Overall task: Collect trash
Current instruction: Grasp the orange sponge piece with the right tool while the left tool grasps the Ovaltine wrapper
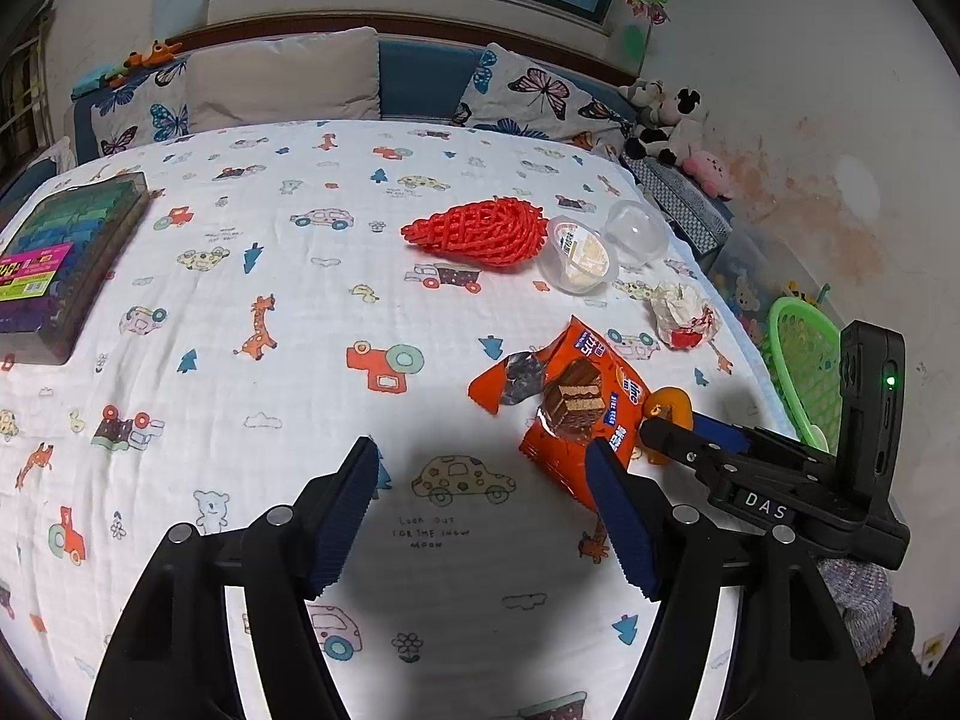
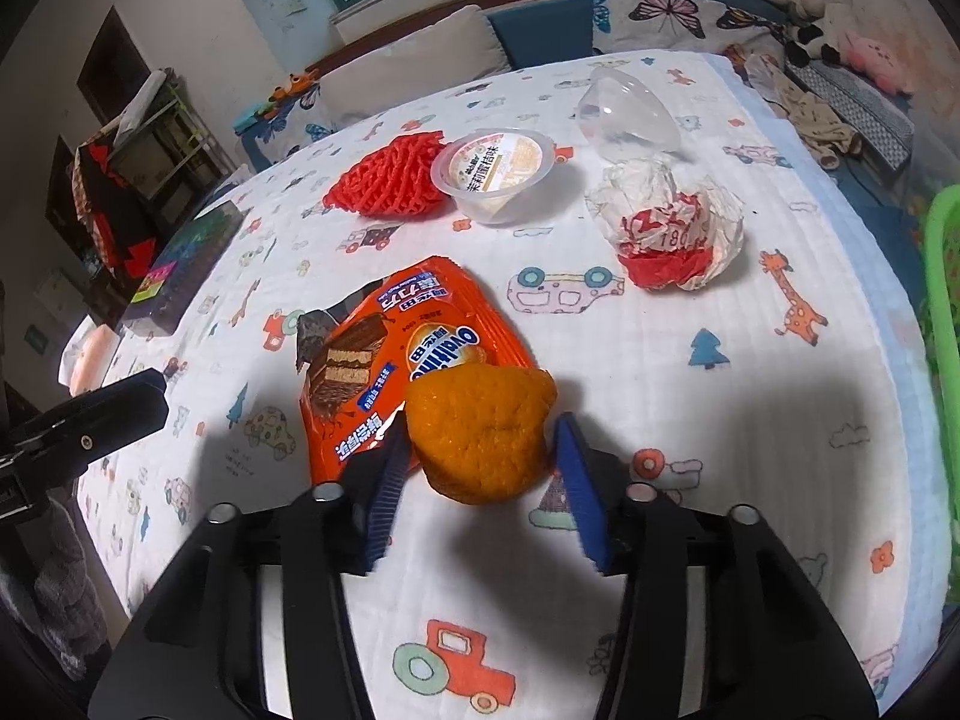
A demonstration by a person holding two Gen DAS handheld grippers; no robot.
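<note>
We've got the right gripper [image 2: 474, 468] down on the piece of orange peel [image 2: 480, 432], jaws drawn in around it w/ a blue pad at each flank. The left pad looks to be touching the peel; the right one sits at its edge, and we can't tell for sure it's pressing yet. The peel lies at the near edge of the bedsheet [image 2: 660, 360], overlapping the corner of the orange Ovaltine wafer wrapper [image 2: 414, 324].

The left gripper [image 1: 480, 510] hovers w/ jaws wide apart and nothing between them, just short of that wrapper [image 1: 570, 396].

To do this step well, we'd judge:
- Squeeze till both pads bite; peel is soft and curved, so it could fold or pop out.
- Keep the left pad off the wrapper's corner, or we drag it along.
- Lift straight up, then go to the green basket [image 2: 945, 276] at the bed's right side, prob. the bin.

Left to collect: wrapper, crumpled red-and-white paper [image 2: 666, 228], red foam fruit net [image 2: 390, 180], pudding cup [image 2: 498, 171], clear dome lid [image 2: 630, 114].
</note>
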